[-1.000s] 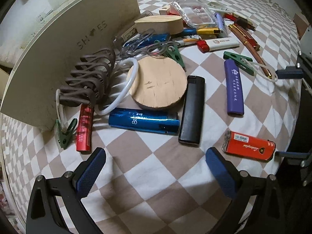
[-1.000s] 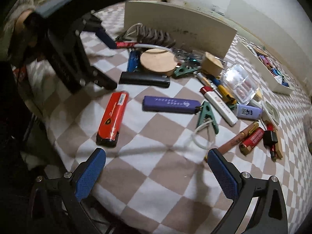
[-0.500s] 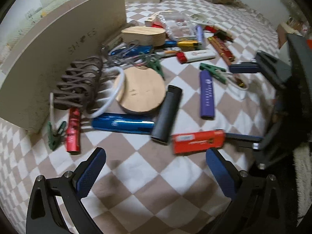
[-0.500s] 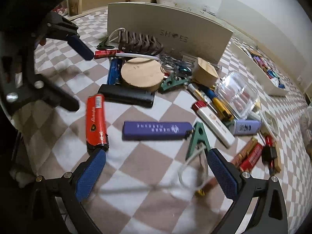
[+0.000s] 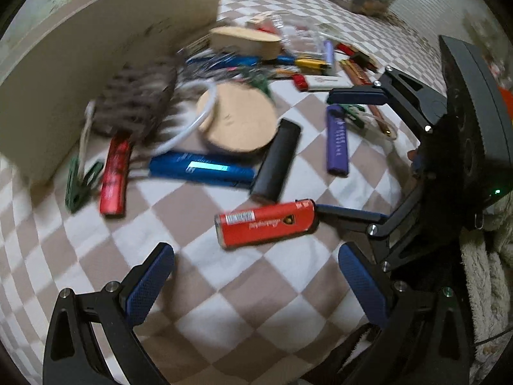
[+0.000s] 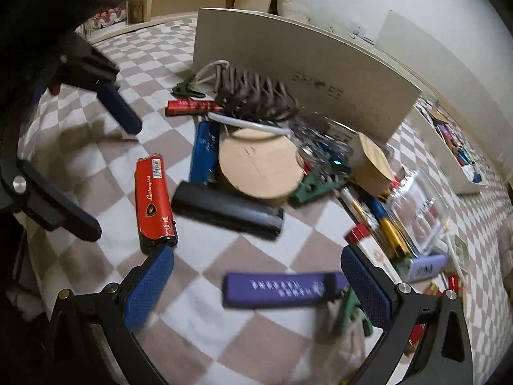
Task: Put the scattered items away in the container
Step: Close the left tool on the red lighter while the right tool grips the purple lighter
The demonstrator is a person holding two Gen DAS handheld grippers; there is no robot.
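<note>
Scattered items lie on a checkered cloth. A red lighter [image 5: 266, 223] [image 6: 154, 200] lies nearest my open, empty left gripper [image 5: 256, 284]. A black lighter [image 5: 276, 162] [image 6: 227, 210], a blue lighter [image 5: 200, 170] [image 6: 205, 150], a purple lighter [image 5: 336, 139] [image 6: 282, 288] and a round wooden disc [image 5: 239, 122] [image 6: 259, 166] lie beyond. My right gripper [image 6: 256, 285] is open and empty, with the purple lighter between its fingers. It also shows in the left wrist view [image 5: 352, 154], spread wide at the right.
A beige box lid [image 5: 96, 48] [image 6: 304, 67] stands upright behind the pile. A brown hair claw [image 5: 138, 99] [image 6: 253, 96], green clips [image 5: 78, 183], a slim red lighter [image 5: 115, 173], a wood block [image 6: 375, 163], a clear box [image 6: 416, 202] and pens lie around. White trays [image 6: 449, 150] stand farther back.
Both grippers have moved in toward the pile. The right gripper has come over the purple lighter, which now lies between its fingers. The left view swung right; the red lighter is nearer.
</note>
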